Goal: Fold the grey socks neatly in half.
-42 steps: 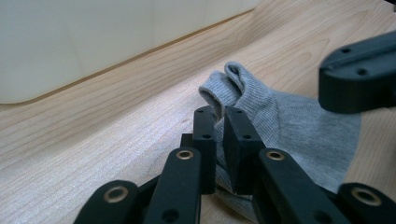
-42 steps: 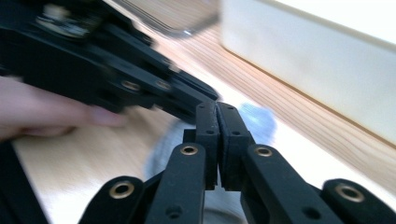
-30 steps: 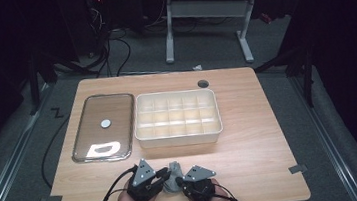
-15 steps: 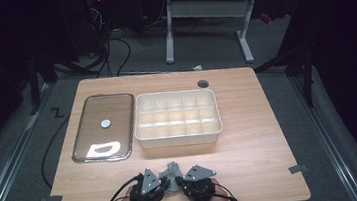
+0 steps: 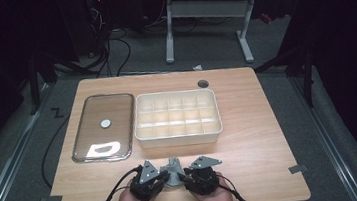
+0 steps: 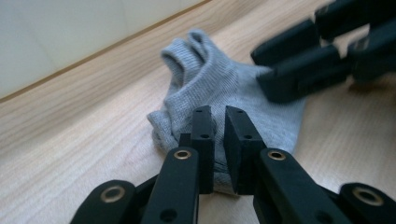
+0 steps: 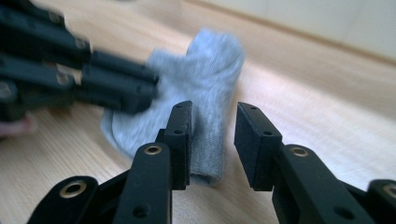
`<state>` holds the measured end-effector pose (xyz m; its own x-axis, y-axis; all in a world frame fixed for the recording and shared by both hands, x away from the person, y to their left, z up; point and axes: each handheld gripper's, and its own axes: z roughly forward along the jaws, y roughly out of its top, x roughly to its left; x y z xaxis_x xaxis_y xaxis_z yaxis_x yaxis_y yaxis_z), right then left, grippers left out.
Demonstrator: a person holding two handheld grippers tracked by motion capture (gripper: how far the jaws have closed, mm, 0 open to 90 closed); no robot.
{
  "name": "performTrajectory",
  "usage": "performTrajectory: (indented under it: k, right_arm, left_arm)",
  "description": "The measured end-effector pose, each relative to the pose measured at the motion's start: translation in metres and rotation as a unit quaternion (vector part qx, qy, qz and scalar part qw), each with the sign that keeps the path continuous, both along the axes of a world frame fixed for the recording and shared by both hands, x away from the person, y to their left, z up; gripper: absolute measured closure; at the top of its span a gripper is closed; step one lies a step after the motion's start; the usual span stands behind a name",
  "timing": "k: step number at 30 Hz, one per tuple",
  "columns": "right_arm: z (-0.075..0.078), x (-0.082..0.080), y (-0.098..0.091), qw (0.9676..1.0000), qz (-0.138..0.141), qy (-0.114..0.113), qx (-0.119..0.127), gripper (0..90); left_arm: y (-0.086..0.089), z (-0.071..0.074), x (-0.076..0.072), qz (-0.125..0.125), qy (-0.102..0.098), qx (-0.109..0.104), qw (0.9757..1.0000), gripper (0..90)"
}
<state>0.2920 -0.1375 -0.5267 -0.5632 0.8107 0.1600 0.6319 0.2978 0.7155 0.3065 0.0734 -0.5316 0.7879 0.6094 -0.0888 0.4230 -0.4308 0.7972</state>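
A small grey sock (image 5: 173, 167) lies bunched on the wooden table (image 5: 252, 153) near its front edge, between my two grippers. My left gripper (image 5: 165, 176) (image 6: 219, 135) comes at it from the left. Its jaws have just been closing and now pinch the sock's near edge (image 6: 219, 79) in a narrow gap. From the right comes my right gripper (image 5: 182, 175) (image 7: 212, 140), whose jaws have just been opening. They stand apart with a fold of the sock (image 7: 205, 70) between them, and the pads do not press it. Each gripper view shows the other gripper's black jaws on the sock's far side.
A white box (image 5: 179, 139) divided into several compartments stands at the table's middle. To its left lies a shiny metal tray (image 5: 112, 112) with a small round knob (image 5: 105, 123). A round cable hole (image 5: 203, 83) sits near the back edge.
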Motion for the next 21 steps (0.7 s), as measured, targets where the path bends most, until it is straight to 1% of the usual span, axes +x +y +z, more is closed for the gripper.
performTrajectory:
  k: [1, 3, 4, 5, 6, 7, 8, 9, 10, 11, 12, 13, 15, 16, 19, 20, 21]
  right_arm:
    - [-0.001, 0.0, 0.0, 0.9999, -0.002, 0.005, 0.009, 70.6]
    - [-0.001, 0.001, 0.0, 0.9997, -0.001, 0.014, 0.018, 76.9]
    - [-0.001, 0.001, 0.0, 0.9998, 0.0, 0.012, 0.017, 78.8]
    - [-0.001, 0.0, 0.001, 0.9999, 0.001, 0.007, 0.011, 79.7]
    - [0.0, -0.001, 0.003, 1.0, -0.001, 0.003, 0.005, 80.3]
    - [0.0, -0.001, 0.003, 1.0, -0.001, 0.003, 0.005, 80.3]
    - [0.0, -0.001, 0.003, 1.0, -0.001, 0.003, 0.002, 80.5]
    - [0.0, -0.002, 0.004, 1.0, -0.002, 0.0, 0.001, 80.6]
    - [0.0, -0.003, 0.004, 1.0, -0.002, -0.004, -0.001, 80.7]
    - [0.0, -0.004, 0.004, 1.0, -0.004, -0.007, -0.003, 81.1]
    - [0.0, -0.004, 0.005, 1.0, -0.005, -0.007, -0.005, 81.4]
    - [0.002, -0.005, 0.005, 0.9999, -0.005, -0.005, -0.007, 81.8]
    - [0.005, -0.007, 0.004, 0.9999, -0.002, -0.014, -0.008, 82.1]
    - [0.008, -0.009, 0.004, 0.9998, -0.001, -0.019, -0.007, 82.3]
    - [0.012, -0.013, 0.004, 0.9996, 0.004, -0.026, -0.007, 82.4]
    - [0.016, -0.018, 0.006, 0.9994, 0.008, -0.032, -0.009, 82.5]
    - [0.018, -0.02, 0.007, 0.9993, 0.011, -0.035, -0.008, 82.5]
  left_arm:
    - [0.0, 0.0, 0.001, -0.001, -0.002, 0.002, 1.0, 82.5]
    - [-0.001, 0.001, 0.0, 0.004, -0.003, 0.002, 1.0, 82.2]
    - [-0.002, 0.002, -0.001, 0.009, -0.002, 0.0, 1.0, 81.6]
    - [-0.003, 0.006, -0.006, 0.011, -0.006, -0.01, 0.9999, 79.4]
    - [-0.005, 0.009, -0.009, 0.008, -0.01, -0.016, 0.9998, 79.1]
    - [-0.005, 0.009, -0.009, 0.008, -0.01, -0.016, 0.9998, 79.2]
    - [-0.009, 0.012, -0.015, 0.007, -0.021, -0.01, 0.9997, 79.2]
    - [-0.011, 0.012, -0.018, 0.009, -0.027, 0.0, 0.9996, 79.2]
    - [-0.014, 0.009, -0.018, 0.011, -0.023, 0.006, 0.9997, 79.3]
    - [-0.014, 0.003, -0.016, 0.011, -0.01, 0.011, 0.9998, 79.4]
    - [-0.012, 0.003, -0.015, 0.015, -0.007, 0.005, 0.9998, 79.4]
    - [-0.011, 0.003, -0.015, 0.017, -0.006, 0.008, 0.9998, 79.5]
    - [-0.011, 0.003, -0.015, 0.02, -0.008, 0.01, 0.9997, 79.6]
    - [-0.011, 0.002, -0.017, 0.023, -0.014, 0.009, 0.9996, 79.7]
    - [-0.011, 0.001, -0.017, 0.023, -0.017, 0.009, 0.9996, 79.8]
    - [-0.011, 0.0, -0.016, 0.021, -0.02, 0.008, 0.9995, 80.1]
    - [-0.011, 0.0, -0.016, 0.02, -0.019, 0.007, 0.9996, 80.3]
